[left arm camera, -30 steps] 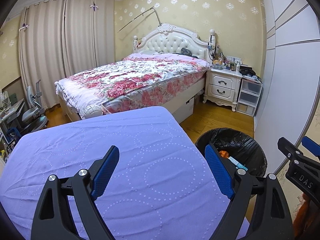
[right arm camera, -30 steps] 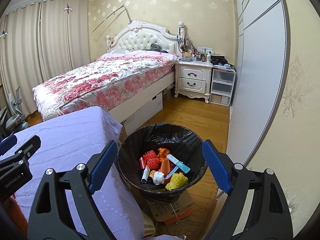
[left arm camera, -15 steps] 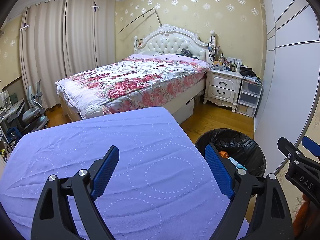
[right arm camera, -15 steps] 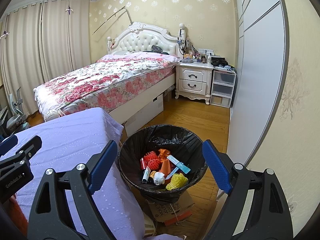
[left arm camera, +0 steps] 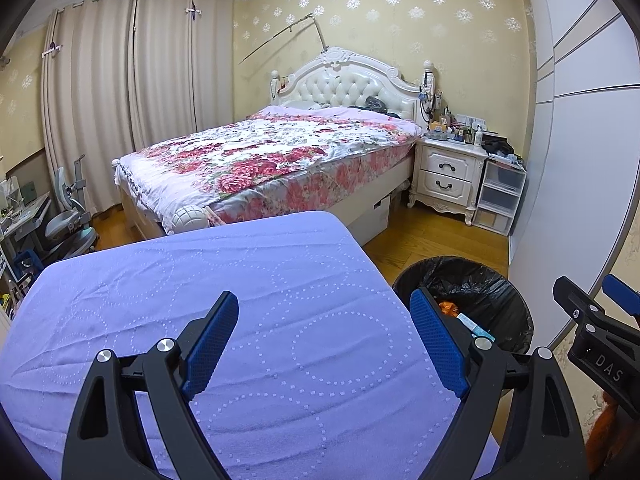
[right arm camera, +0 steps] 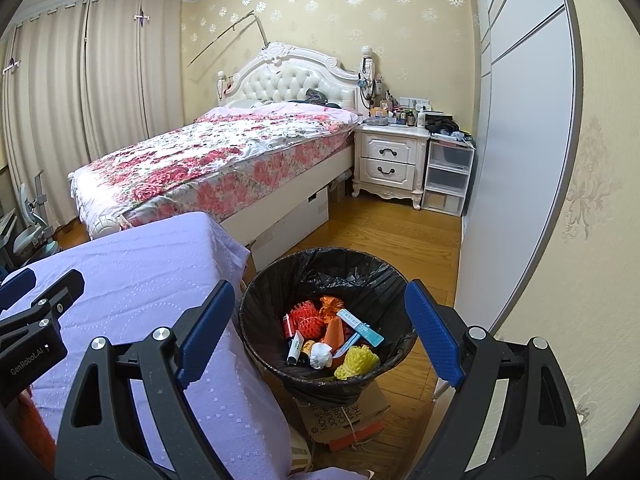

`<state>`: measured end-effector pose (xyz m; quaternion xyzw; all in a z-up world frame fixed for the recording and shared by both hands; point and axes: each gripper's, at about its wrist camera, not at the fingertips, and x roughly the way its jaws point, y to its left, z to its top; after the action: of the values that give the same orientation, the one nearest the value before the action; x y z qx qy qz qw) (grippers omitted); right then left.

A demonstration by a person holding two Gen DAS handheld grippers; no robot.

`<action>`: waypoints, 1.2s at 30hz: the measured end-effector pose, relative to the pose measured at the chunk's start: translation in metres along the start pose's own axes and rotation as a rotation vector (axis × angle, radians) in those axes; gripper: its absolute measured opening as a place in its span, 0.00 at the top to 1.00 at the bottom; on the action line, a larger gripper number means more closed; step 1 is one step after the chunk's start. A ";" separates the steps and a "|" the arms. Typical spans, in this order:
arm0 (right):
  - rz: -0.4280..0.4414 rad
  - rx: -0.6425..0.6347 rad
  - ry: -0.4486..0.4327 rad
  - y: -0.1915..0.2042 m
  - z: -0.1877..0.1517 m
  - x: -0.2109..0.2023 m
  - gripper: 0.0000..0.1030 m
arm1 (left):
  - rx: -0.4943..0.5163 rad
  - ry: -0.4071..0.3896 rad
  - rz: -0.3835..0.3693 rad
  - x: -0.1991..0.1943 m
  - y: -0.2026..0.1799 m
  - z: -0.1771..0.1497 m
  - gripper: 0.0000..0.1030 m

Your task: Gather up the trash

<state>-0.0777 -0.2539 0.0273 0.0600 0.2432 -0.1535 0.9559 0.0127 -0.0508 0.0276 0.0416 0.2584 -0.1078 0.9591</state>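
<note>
A round bin lined with a black bag (right arm camera: 276, 292) stands on the wood floor by the table's right edge. Inside lie several pieces of trash: red foam nets (right arm camera: 306, 316), an orange wrapper (right arm camera: 331, 305), a yellow foam net (right arm camera: 357, 361), a white tube (right arm camera: 296, 347) and a blue-and-white packet (right arm camera: 360, 326). My right gripper (right arm camera: 320, 330) hangs open over the bin with nothing between its blue pads. My left gripper (left arm camera: 324, 340) stands open above the lavender tablecloth (left arm camera: 168, 280), which carries no loose items. The bin (left arm camera: 480, 280) shows at the right in the left wrist view.
A cardboard box (right arm camera: 348, 416) sits under the bin. Beyond are a bed with a floral cover (left arm camera: 256, 160), a white nightstand (right arm camera: 390, 162), clear plastic drawers (right arm camera: 446, 178) and a white wardrobe (right arm camera: 516, 140) on the right. A desk chair (left arm camera: 68, 220) stands far left.
</note>
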 end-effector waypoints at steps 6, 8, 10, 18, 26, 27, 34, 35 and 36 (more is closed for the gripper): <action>0.000 0.000 0.001 0.001 0.000 0.000 0.17 | 0.001 0.001 0.000 0.000 0.000 0.000 0.17; 0.000 0.000 0.001 0.001 0.000 0.000 0.17 | -0.001 0.001 0.000 0.000 0.001 0.000 0.17; 0.000 0.000 0.000 0.000 0.000 0.000 0.17 | 0.000 0.003 -0.001 0.000 0.001 0.000 0.17; -0.001 0.000 0.001 0.001 0.000 0.000 0.17 | -0.004 0.007 -0.003 0.000 0.003 -0.002 0.17; 0.000 -0.001 0.001 0.002 -0.001 0.000 0.17 | -0.007 0.011 -0.005 0.000 0.004 -0.004 0.17; 0.000 -0.001 0.000 0.002 -0.001 0.000 0.17 | -0.006 0.010 -0.003 0.001 0.004 -0.004 0.17; 0.000 -0.002 0.001 0.003 -0.002 0.002 0.17 | -0.004 0.012 -0.004 0.001 0.005 -0.004 0.17; 0.001 -0.002 0.001 0.003 -0.002 0.002 0.17 | -0.005 0.012 -0.003 0.001 0.005 -0.004 0.17; 0.001 -0.002 0.000 0.004 -0.002 0.001 0.17 | -0.005 0.011 -0.004 0.000 0.005 -0.005 0.17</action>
<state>-0.0765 -0.2504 0.0252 0.0592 0.2435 -0.1529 0.9560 0.0120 -0.0455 0.0236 0.0390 0.2641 -0.1090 0.9575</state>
